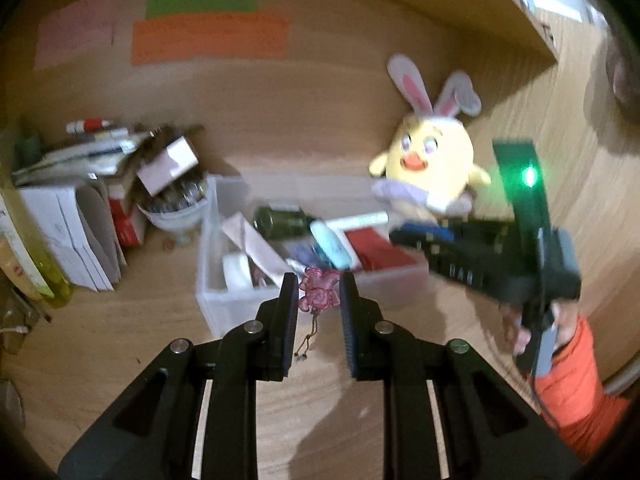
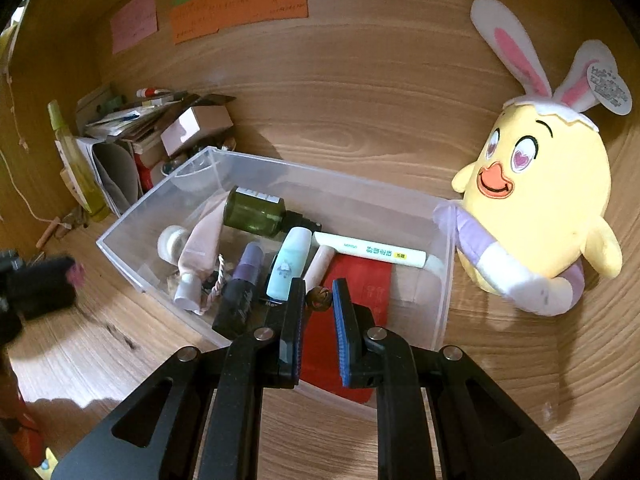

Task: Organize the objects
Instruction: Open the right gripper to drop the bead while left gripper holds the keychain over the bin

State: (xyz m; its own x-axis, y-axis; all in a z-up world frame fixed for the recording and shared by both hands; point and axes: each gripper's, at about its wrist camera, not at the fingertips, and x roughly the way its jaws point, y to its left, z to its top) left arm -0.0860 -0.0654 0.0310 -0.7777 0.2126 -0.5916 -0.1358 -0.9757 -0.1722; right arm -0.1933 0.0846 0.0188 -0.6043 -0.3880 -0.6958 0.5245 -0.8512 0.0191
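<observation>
Left gripper (image 1: 319, 294): pinching a pink charm (image 1: 319, 295) — dangling above the desk (image 1: 120, 340), near the clear box (image 1: 224, 300).
Right gripper (image 2: 319, 295): squeezing a small brown bead (image 2: 319, 297) — hovering over that box's (image 2: 132, 264) front edge.
Yellow chick toy (image 2: 536, 200): sitting beside it.

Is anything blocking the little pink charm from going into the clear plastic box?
Nothing visible blocks it. The left gripper holds the pink translucent charm just before the clear plastic box, whose top is open. The right gripper hovers over the box's other end.
</observation>
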